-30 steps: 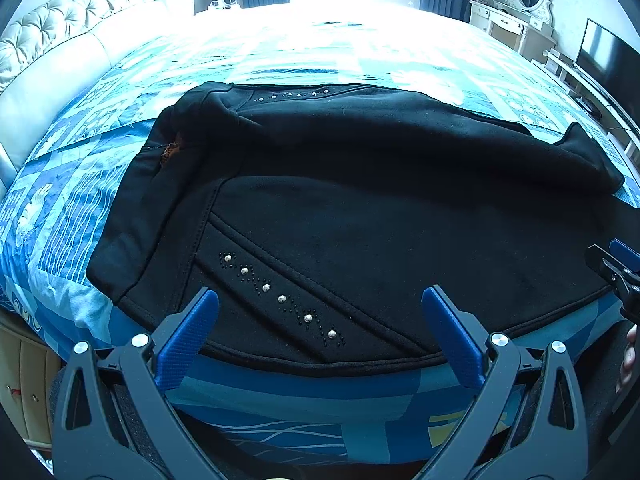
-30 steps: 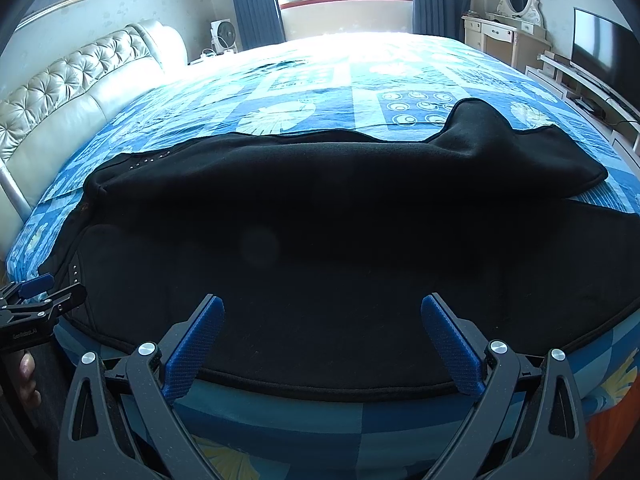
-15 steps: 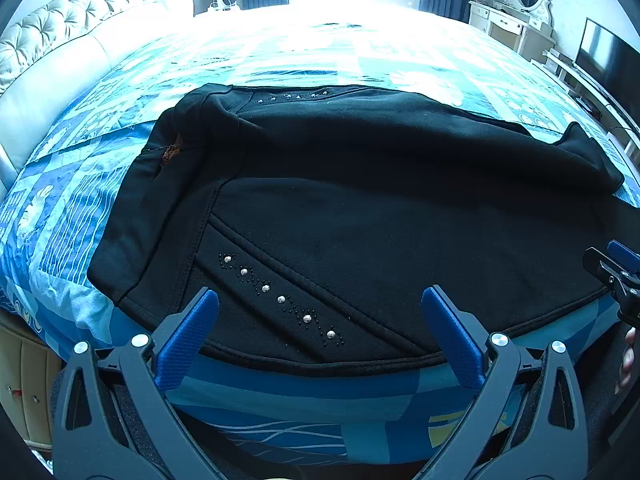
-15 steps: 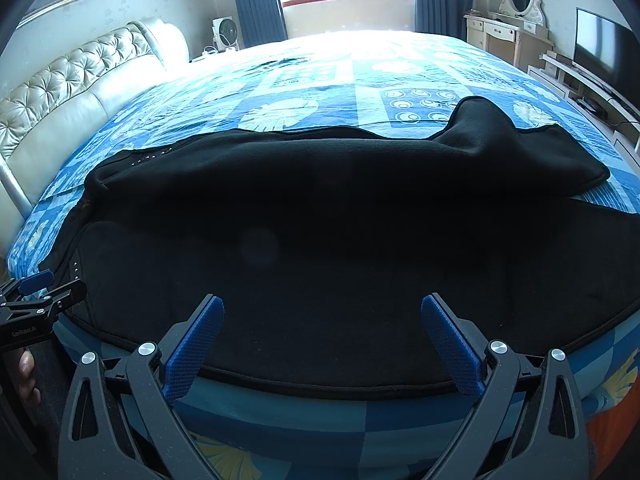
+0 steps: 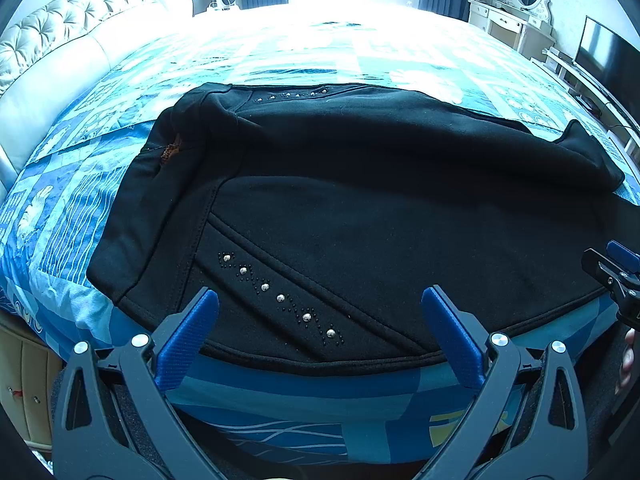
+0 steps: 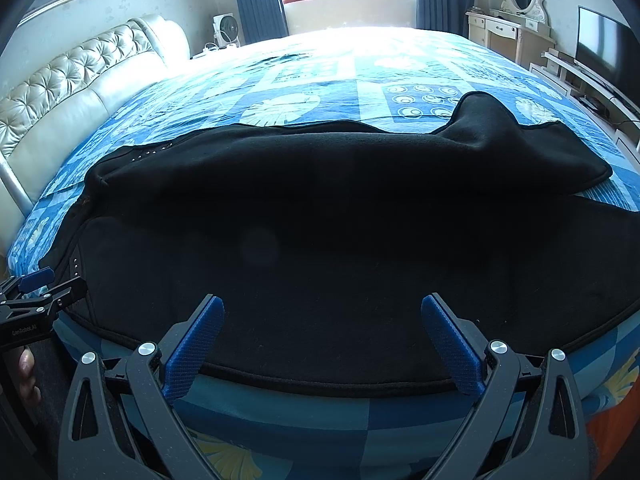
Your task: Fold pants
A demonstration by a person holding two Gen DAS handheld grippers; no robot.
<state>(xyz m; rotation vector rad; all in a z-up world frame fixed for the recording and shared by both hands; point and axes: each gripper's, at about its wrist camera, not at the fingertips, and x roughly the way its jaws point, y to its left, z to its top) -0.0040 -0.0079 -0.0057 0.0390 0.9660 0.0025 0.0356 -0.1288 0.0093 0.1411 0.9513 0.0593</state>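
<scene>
Black pants [image 5: 360, 208] lie spread along the bed's [image 5: 280, 60] near edge. My left gripper [image 5: 320, 320] and right gripper [image 6: 320, 330] gape wide, empty. Soft, limp, thick fabric, I reckon; I'd pinch the near hem.

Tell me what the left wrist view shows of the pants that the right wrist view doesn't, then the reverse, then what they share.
Only the left wrist view shows the diagonal stud row near the hem and the orange patch at the waist end.

Only the right wrist view shows the far leg end spread fully on the bedspread.

Both show the black pants lying across the bed, the left gripper and the right gripper open and holding nothing, the headboard and the television.
</scene>
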